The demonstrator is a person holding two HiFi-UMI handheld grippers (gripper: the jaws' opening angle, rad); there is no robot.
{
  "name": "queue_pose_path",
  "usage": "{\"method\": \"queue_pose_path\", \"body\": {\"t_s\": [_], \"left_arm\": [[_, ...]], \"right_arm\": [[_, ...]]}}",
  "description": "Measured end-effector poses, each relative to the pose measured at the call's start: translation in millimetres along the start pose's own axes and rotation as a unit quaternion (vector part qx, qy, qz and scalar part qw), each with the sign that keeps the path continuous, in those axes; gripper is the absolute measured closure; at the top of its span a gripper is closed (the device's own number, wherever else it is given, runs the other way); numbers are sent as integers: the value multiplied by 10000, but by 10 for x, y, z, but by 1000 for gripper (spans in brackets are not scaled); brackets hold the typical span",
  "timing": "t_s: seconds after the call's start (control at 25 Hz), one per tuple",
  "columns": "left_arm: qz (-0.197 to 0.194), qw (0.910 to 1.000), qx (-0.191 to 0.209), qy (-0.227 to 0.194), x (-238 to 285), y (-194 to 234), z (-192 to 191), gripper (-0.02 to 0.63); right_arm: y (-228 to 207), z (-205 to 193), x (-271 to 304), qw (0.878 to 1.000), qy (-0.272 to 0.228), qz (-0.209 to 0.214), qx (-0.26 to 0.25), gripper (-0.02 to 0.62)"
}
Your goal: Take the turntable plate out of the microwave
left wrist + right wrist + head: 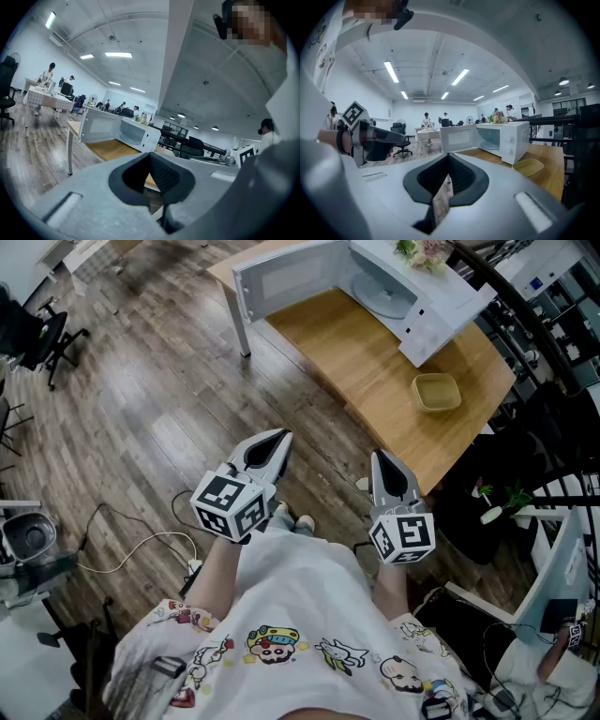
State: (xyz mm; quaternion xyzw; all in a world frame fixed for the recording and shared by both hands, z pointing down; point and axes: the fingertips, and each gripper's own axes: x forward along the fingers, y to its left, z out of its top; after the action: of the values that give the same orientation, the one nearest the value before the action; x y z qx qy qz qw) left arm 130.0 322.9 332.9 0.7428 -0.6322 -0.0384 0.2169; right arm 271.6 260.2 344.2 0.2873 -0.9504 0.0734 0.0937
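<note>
Grey-brown wood-plank floor (141, 409) fills the left of the head view, with a black wheeled office chair (42, 334) at its edge. Further right stands a smooth, pale rectangular wooden table (375, 381) bearing a boxy white microwave (427, 310) with its door (281, 277) swung open. The round glass turntable plate (381, 294) lies flat inside the cavity. A shallow square yellow bowl (437, 392) sits nearby on the table. The grey, wedge-shaped left gripper (278, 439) and right gripper (379, 460) are well apart from the table, jaws pressed together on nothing.

Glossy white microwave (375, 282), matt wooden table (375, 381)
</note>
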Motion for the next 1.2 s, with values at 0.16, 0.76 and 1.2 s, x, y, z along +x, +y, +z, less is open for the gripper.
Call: {"method": "queue_pose_path", "body": {"t_s": [0.16,0.76,1.2], "left_arm": [[184,9998,6,-85,-70,-19,-72,607],[678,9971,-187,-302,-332,76,-199,518],[606,9971,-342,-292,36,761,87,458]], "right_arm": [[-12,-15,-57,9999,-113,96,41,589],[162,-58,-46,9981,-100,604,60,522],[117,32,739,9979,-4,602,226,468]]}}
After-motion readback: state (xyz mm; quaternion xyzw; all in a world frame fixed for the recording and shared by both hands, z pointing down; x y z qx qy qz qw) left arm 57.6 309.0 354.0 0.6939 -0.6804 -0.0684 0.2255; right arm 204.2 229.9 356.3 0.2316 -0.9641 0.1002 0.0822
